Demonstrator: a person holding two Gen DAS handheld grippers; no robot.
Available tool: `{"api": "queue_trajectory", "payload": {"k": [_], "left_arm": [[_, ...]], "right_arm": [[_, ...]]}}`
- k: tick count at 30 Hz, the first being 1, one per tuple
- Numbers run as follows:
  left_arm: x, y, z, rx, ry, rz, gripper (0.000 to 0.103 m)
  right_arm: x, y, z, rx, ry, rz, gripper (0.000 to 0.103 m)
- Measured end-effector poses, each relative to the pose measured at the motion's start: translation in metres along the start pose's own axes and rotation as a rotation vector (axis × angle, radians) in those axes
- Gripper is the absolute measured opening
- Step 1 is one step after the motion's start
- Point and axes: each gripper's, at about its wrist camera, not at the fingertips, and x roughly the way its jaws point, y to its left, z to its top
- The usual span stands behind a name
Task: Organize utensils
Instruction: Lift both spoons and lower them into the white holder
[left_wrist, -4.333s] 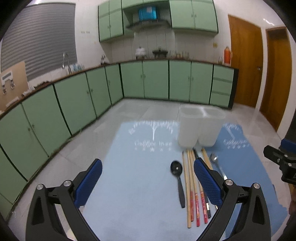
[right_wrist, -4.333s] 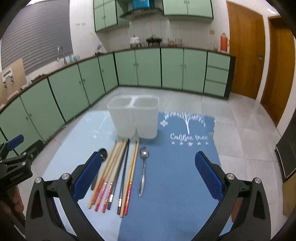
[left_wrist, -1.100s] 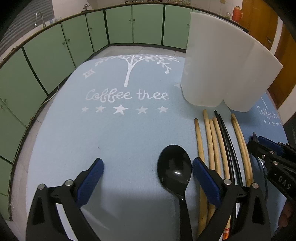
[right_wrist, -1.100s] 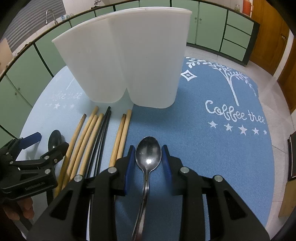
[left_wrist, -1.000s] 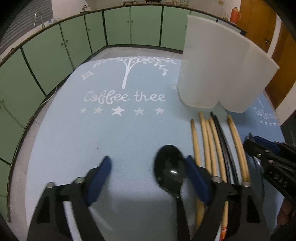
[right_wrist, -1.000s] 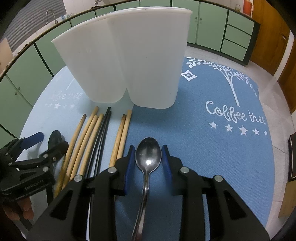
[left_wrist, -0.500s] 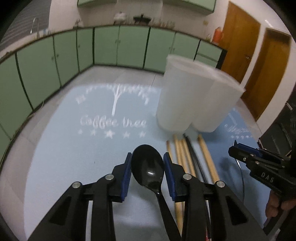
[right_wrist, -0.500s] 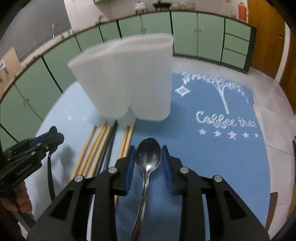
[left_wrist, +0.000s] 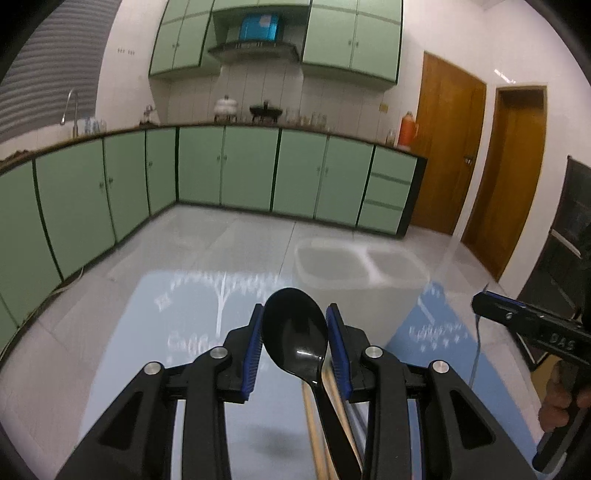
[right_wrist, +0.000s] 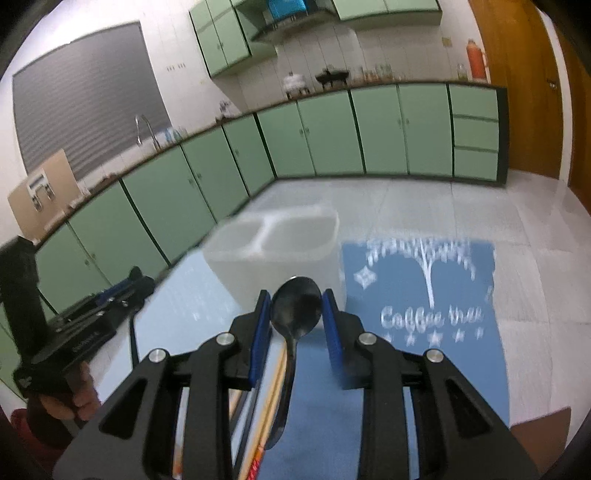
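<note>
Black spoon (left_wrist: 295, 330): glossy plastic, smooth, sharp highlight on bowl.
Metal spoon (right_wrist: 296, 309): polished steel, mirror-like.
Left gripper (left_wrist: 295, 350): matt black plastic body, ribbed blue pads (left_wrist: 252, 350), bare metal screw heads.
Right gripper (right_wrist: 295, 328): same finish.
Utensil holder (left_wrist: 354, 267): translucent white plastic, frosted.
Mats (right_wrist: 424, 321): blue cloth, matt, fine-textured, white print.
Chopsticks (left_wrist: 314, 432): pale wood, matt.
</note>
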Motion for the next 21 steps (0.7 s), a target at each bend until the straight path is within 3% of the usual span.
{"api": "queue_trajectory", "payload": {"k": [7,13,21], "left_arm": [[0.017,-0.01,0.065,0.028,-0.163,-0.004,0.033],[0.044,-0.022,0.109,0.058,-0.281,0.011,0.033],[0.088,-0.028,0.11,0.086,-0.281,0.022,0.034]], "right_arm": [[-0.01,-0.002,0.063,-0.029,-0.119,0.031,0.027],[0.024,-0.005,0.101,-0.06,-0.161,-0.013,0.027],[0.08,-0.009,0.111,-0.123,-0.198,-0.095,0.027]]}}
